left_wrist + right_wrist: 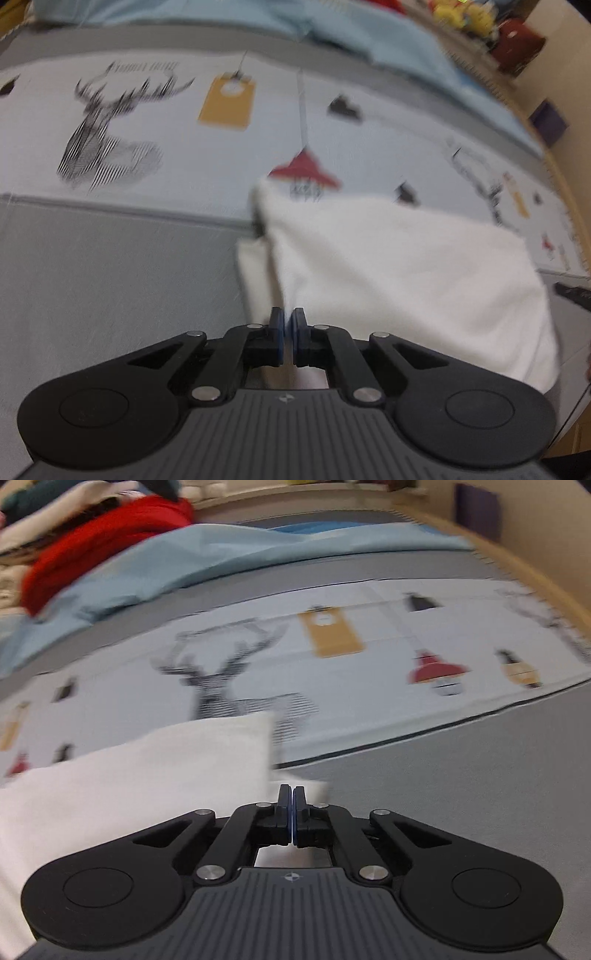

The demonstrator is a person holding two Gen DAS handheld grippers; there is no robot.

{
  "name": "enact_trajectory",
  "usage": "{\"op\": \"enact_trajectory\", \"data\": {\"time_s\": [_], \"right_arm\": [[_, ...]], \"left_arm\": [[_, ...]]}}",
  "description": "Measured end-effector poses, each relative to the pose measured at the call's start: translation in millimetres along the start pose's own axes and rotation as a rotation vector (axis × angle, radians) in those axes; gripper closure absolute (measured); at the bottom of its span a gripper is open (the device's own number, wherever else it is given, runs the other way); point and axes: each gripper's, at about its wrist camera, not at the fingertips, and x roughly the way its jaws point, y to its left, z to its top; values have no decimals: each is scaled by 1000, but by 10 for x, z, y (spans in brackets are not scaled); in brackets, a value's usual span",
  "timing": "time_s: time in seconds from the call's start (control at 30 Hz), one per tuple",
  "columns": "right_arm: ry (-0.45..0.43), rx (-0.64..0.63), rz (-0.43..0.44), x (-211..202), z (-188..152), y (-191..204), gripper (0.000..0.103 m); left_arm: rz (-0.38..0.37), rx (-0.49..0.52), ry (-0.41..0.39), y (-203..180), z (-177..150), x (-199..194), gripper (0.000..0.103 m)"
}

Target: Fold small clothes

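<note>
Left gripper (287, 320), right gripper (291, 798) closed, pinching white garment (399, 266).

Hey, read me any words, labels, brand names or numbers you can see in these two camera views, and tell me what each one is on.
Nothing can be read.
Printed bedsheet: a line of lettering above the deer print, too blurred to read.
Yellow tag print: no legible text.
Left gripper and right gripper: each body carries only a small round emblem, no words.
White garment: no print visible.
</note>
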Motion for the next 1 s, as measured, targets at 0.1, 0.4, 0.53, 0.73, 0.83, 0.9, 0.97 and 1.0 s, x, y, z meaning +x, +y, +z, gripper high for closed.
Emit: {"op": "enact_trajectory", "data": {"time_s": [0.1, 0.4, 0.53, 0.73, 0.83, 0.9, 0.97, 1.0], "right_arm": [[53, 83, 61, -38, 19, -178, 99], [267, -272, 215, -241, -461, -11, 74], [258, -420, 181, -366, -695, 58, 74], [307, -381, 184, -423, -708, -10, 74], [367, -400, 179, -388, -790, -18, 74], [387, -453, 148, -348, -868, 8, 79], [380, -456, 161, -384, -863, 19, 100], [379, -437, 174, -401, -838, 8, 100]], "left_arm": [[-43, 11, 14, 23, -11, -126, 90], [-30, 362, 299, -196, -631, 111, 101], [-32, 345, 272, -186, -621, 2, 100], [-30, 357, 278, -198, -679, -35, 93], [-1, 417, 293, -271, -797, -16, 98], [7, 420, 297, -276, -802, -23, 103], [7, 429, 281, -285, -780, -93, 103], [4, 429, 264, -288, -758, -143, 103]]}}
